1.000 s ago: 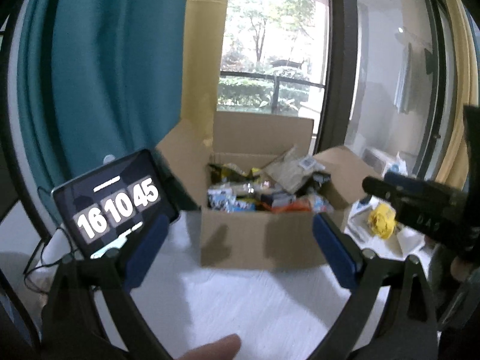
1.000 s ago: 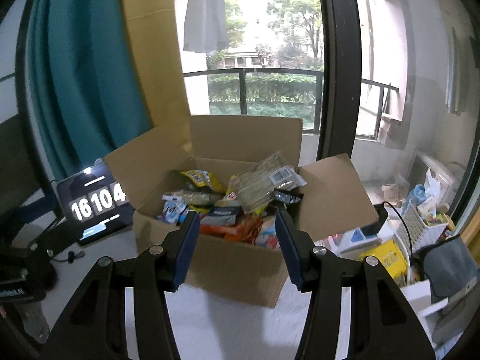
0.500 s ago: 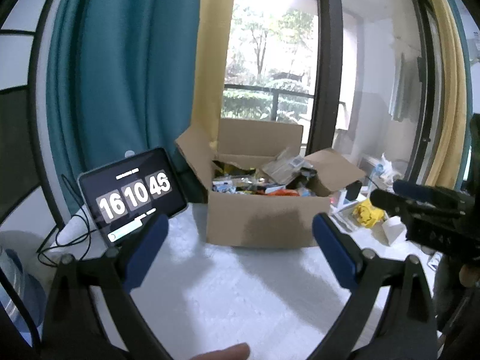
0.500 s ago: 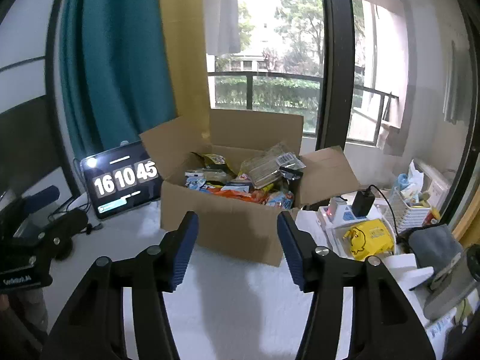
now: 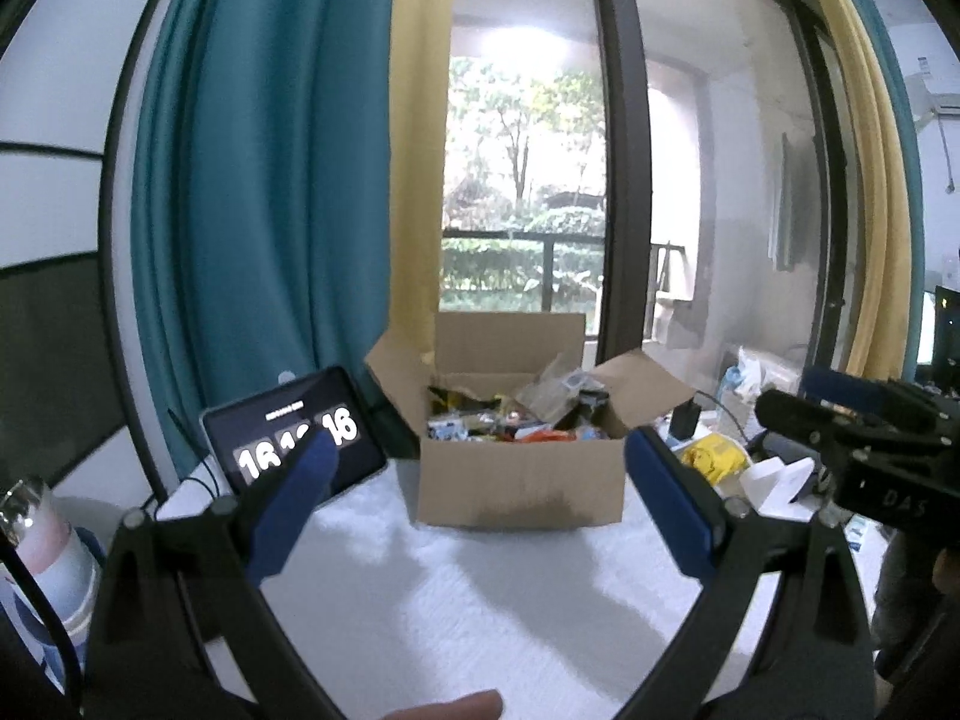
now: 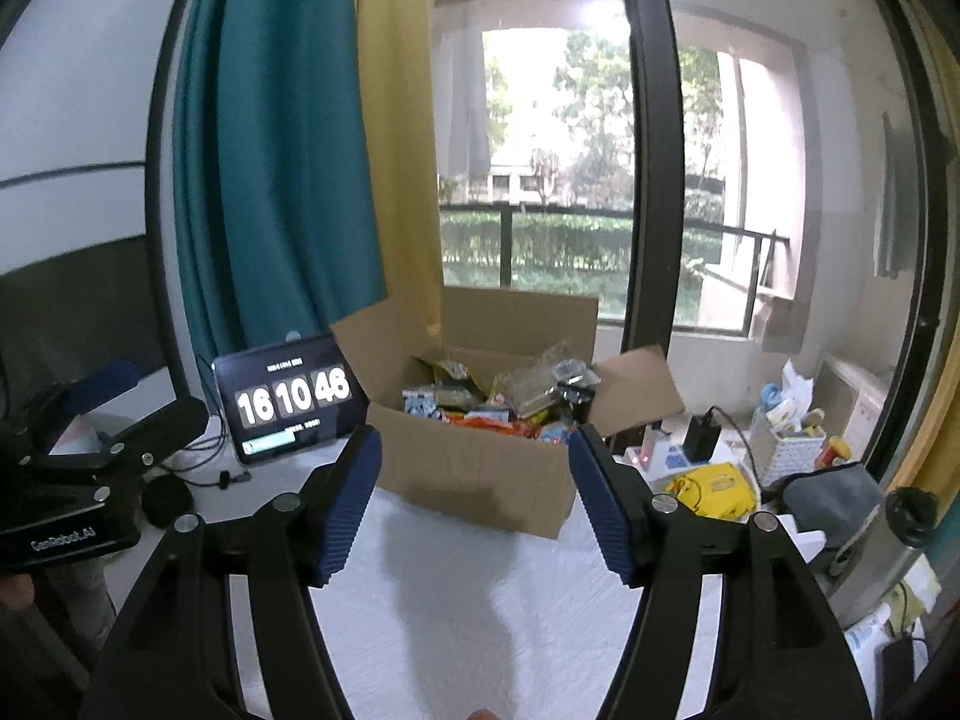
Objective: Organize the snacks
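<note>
The black tablet (image 6: 287, 405) shows the big white numbers 16 10 46. Just beside it, the open brown cardboard box (image 6: 474, 468) on the white table (image 6: 468, 618) is full of snack packets (image 6: 498, 402). The left gripper (image 5: 480, 504) is wide open and holds nothing. The right gripper (image 6: 474, 504) has just been opening, with nothing between its blue pads.

Tablet (image 6: 292, 405) propped left on white table (image 6: 480, 612) – clock digits glowing. Teal curtain (image 6: 282, 180) behind, yellow curtain (image 6: 396, 150) beside it. Black charger (image 6: 699, 437), white basket (image 6: 786, 450), yellow pouch (image 6: 717, 489) off right – cluttered.
</note>
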`<state>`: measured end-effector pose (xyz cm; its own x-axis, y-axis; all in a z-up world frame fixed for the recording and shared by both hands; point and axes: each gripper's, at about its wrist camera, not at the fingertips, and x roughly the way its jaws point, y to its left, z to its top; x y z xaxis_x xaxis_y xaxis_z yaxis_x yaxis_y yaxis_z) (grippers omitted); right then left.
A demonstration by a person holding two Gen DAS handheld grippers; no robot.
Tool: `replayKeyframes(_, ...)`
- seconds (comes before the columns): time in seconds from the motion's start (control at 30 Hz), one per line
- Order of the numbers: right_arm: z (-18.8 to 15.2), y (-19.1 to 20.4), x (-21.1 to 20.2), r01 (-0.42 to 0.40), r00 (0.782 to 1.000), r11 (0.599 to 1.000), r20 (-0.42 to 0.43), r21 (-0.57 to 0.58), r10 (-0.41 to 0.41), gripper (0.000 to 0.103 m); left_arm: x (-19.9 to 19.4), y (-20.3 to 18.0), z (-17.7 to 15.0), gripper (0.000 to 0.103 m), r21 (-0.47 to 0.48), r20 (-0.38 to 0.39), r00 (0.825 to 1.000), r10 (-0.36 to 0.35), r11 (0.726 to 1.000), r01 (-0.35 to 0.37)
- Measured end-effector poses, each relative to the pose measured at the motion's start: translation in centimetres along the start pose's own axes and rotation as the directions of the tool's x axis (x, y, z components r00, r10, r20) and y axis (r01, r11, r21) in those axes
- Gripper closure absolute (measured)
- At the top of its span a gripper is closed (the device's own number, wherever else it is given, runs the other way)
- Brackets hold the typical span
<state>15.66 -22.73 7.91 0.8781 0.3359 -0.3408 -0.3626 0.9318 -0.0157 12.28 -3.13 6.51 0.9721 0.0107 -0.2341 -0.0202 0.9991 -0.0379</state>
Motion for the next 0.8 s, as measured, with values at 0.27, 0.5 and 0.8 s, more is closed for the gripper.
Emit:
replayKeyframes(0.27, 1.3, 0.3, -4.8, 0.004, 0.995, 1.0, 0.096, -0.009, -0.003, 0.021, -3.9, -1.3, 1.8, 0.005, 0.008, 0.074, 0.997, -0.018, 1.0, 0.017)
replayKeyframes(0.5, 2.5, 0.7, -8.7, 0.027, 0.986, 0.999, 0.168, -0.026, -0.023, 0.017, -6.8, -2.2, 3.3, 0.005, 0.008, 0.136, 0.99, -0.036, 0.999, 0.035)
replayKeyframes(0.8, 2.3, 0.4, -11.6, 0.047, 0.981, 0.999, 0.186, 0.002, -0.047, 0.016, -8.7, -3.6, 3.2, 0.005, 0.04, 0.135, 0.988, -0.069, 0.997, 0.064)
